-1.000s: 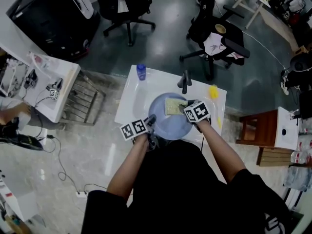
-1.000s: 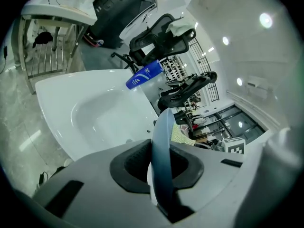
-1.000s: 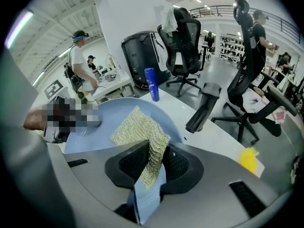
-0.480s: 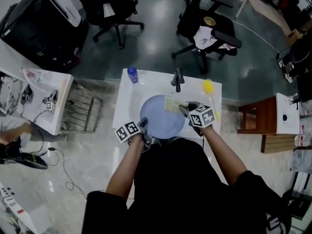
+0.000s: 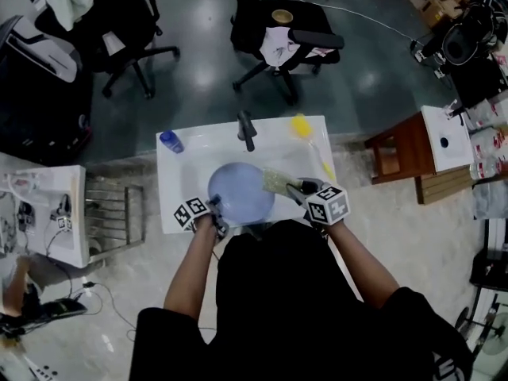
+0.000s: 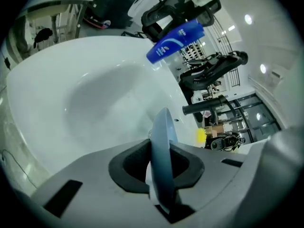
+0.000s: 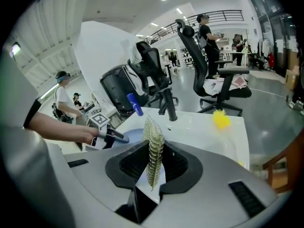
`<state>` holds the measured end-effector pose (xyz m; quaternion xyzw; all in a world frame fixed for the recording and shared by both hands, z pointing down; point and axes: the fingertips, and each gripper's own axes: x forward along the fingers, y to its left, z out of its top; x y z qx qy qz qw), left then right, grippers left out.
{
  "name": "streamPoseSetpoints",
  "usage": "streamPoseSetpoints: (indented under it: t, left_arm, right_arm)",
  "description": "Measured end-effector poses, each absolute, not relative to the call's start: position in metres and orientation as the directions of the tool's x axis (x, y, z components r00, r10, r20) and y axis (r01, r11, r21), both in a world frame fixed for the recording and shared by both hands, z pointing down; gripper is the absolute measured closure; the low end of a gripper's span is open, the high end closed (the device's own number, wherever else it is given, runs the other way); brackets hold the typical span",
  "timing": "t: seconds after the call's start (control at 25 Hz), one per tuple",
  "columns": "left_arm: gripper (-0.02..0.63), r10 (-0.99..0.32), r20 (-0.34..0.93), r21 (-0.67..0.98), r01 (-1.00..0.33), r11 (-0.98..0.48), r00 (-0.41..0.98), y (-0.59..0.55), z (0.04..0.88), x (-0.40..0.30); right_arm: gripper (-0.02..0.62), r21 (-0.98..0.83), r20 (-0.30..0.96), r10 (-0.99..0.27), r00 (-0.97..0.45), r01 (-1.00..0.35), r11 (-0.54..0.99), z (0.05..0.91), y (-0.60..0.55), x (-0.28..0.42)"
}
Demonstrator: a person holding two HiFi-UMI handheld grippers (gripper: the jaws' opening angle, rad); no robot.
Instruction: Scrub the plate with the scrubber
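Both jaw pairs are gripping: with the left gripper (image 6: 161, 148), jaws just now easing open slightly, we are pinching the rim of the blue plate (image 6: 164, 122); with the right gripper (image 7: 154, 151) we are clamping the scrubber (image 7: 153, 132) at the plate's right edge, over the white sink (image 5: 186, 169)

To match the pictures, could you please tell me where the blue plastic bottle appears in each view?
Head view: the blue plastic bottle stands at the white sink's upper-left corner.
Left gripper view: the bottle is upper centre, slanted.
Right gripper view: the bottle is left of centre.
Shared landmark: the black faucet.
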<state>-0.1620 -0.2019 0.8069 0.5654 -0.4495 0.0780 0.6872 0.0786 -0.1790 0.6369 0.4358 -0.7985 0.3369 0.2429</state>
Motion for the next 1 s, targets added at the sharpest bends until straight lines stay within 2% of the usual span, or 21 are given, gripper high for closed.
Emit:
streamPoseSetpoints:
  t: [0.12,0.36,0.6,0.68,0.84,1.0]
  left_arm:
    - [0.552,-0.358,0.732,0.681,-0.644,0.349,0.58,-0.212,0.822,-0.153]
    - [0.546,-0.314,0.782,0.622,-0.634,0.46,0.539,-0.219,0.854,-0.148]
    - [0.534,-0.281,0.797,0.596,-0.619,0.511,0.535,-0.226,0.867,-0.141]
    - [0.503,-0.271,0.791,0.602,-0.62,0.504,0.548,-0.225,0.866,-0.138]
    - [0.375,-0.264,0.794,0.607,-0.699,0.378,0.547,-0.228,0.851,-0.133]
    - [0.339,-0.328,0.811,0.555,-0.816,0.165,0.485,-0.233,0.817,-0.141]
  right_arm:
    - [0.528,-0.327,0.684,-0.553,-0.476,-0.878,0.35,0.637,-0.165,0.096]
    - [0.528,-0.309,0.715,-0.571,-0.402,-0.915,0.257,0.644,-0.136,0.124]
    - [0.528,-0.314,0.716,-0.591,-0.372,-0.927,0.205,0.643,-0.123,0.128]
    - [0.528,-0.323,0.707,-0.598,-0.377,-0.925,0.202,0.643,-0.121,0.124]
    - [0.528,-0.343,0.671,-0.629,-0.392,-0.917,0.206,0.637,-0.116,0.114]
    - [0.528,-0.337,0.61,-0.691,-0.389,-0.916,0.218,0.623,-0.112,0.112]
